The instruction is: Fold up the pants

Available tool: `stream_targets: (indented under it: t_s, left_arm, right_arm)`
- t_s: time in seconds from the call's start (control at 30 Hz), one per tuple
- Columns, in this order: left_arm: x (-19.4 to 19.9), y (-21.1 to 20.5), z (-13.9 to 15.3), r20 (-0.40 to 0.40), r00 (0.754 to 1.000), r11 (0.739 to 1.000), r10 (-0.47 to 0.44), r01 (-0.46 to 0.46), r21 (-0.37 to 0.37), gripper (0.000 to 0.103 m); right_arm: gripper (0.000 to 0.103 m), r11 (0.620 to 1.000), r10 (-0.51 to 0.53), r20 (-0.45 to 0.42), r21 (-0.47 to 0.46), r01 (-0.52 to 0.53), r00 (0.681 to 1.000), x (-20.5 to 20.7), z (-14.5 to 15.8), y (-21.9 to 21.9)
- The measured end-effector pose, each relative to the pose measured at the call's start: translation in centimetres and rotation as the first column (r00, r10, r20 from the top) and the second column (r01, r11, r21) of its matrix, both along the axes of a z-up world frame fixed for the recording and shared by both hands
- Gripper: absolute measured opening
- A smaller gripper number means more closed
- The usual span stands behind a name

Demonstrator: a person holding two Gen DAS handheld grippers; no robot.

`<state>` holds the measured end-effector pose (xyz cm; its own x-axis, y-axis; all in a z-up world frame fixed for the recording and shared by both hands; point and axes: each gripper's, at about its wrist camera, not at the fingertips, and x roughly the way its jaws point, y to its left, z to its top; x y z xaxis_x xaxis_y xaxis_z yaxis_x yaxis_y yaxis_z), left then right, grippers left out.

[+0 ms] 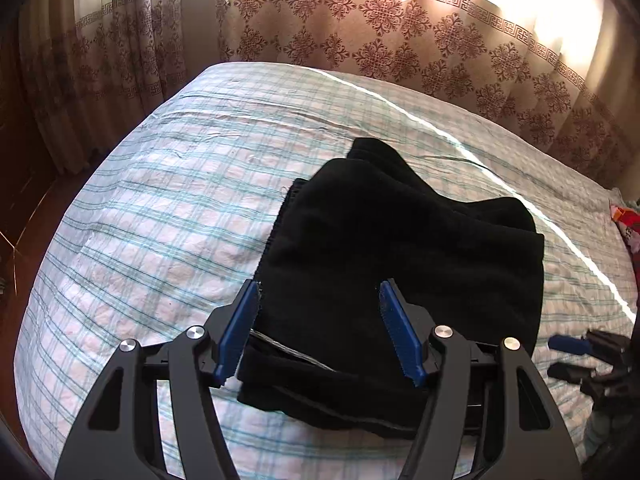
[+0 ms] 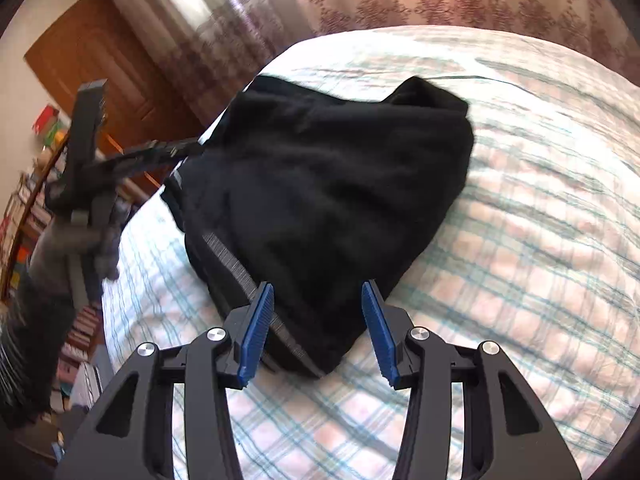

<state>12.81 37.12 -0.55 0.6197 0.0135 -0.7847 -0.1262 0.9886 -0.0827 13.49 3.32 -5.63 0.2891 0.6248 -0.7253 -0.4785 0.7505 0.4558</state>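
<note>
The black pants [image 1: 400, 264] lie folded in a thick stack on the plaid bed cover [image 1: 160, 208]. My left gripper [image 1: 318, 292] is open, its blue pads on either side of the stack's near edge, holding nothing. In the right wrist view the same pants [image 2: 320, 200] lie folded, with a grey stripe along the near left edge. My right gripper [image 2: 318, 294] is open over the stack's near corner and empty. The right gripper also shows at the right edge of the left wrist view [image 1: 576, 356]. The left gripper appears at the left of the right wrist view [image 2: 160, 152], by the pants' far side.
Patterned brown curtains [image 1: 360, 24] hang behind the bed. A wooden door [image 2: 100, 60] and shelves with books [image 2: 24, 208] stand off the bed's left side. A red item [image 1: 626, 220] lies at the bed's right edge. Bare bed cover [image 2: 520, 200] lies right of the pants.
</note>
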Motion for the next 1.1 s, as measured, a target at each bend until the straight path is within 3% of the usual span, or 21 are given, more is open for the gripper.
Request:
stream_targets:
  t_s: [0.17,0.3,0.4,0.5,0.57,0.63,0.83,0.93,1.1]
  left_arm:
    - [-2.2,-6.4,0.4,0.015,0.991,0.991,-0.131,0.131,-0.021,0.065]
    - [-3.5,-12.2,-0.6,0.015,0.962,0.96,-0.272,0.272,-0.059,0.065]
    - [-3.8,-14.7,-2.3,-0.022,0.955,0.95,-0.295,0.29,-0.116,0.065]
    - [-3.6,-15.8,-4.1,-0.068,0.955,0.951,-0.288,0.277,-0.138,0.064]
    - [-3.7,-16.3,-4.8,-0.086,0.953,0.954,-0.289,0.279,-0.111,0.064]
    - [-3.9,-16.7,-5.4,-0.1,0.95,0.953,-0.297,0.289,-0.086,0.064]
    - [-4.7,-17.3,-8.0,-0.116,0.932,0.937,-0.342,0.347,0.027,0.059]
    - [-4.8,-16.7,-8.8,-0.086,0.936,0.939,-0.342,0.344,0.004,0.058]
    - [-6.2,-16.4,-8.6,-0.04,0.931,0.931,-0.362,0.363,0.019,0.058]
  right_arm:
    - [0.047,0.985,-0.162,-0.061,0.054,0.165,0.985,4.9,-0.1,-3.1]
    - [0.047,0.963,-0.231,-0.131,0.113,0.246,0.964,9.1,-0.9,-3.6]
    - [0.064,0.95,-0.265,-0.175,0.123,0.288,0.948,11.8,-1.5,-3.1]
    - [0.064,0.952,-0.263,-0.195,0.105,0.287,0.945,13.4,-2.4,-1.8]
    - [0.048,0.959,-0.245,-0.197,0.094,0.267,0.949,14.1,-2.9,-0.7]
    - [0.021,0.963,-0.252,-0.176,0.049,0.264,0.952,14.7,-3.3,0.4]
    - [0.013,0.945,-0.323,-0.059,-0.072,0.319,0.945,15.9,-3.9,0.9]
    - [0.012,0.939,-0.326,-0.07,-0.135,0.315,0.943,16.3,-6.8,0.9]
    - [0.014,0.949,-0.238,0.057,-0.197,0.244,0.97,15.4,-4.8,2.0]
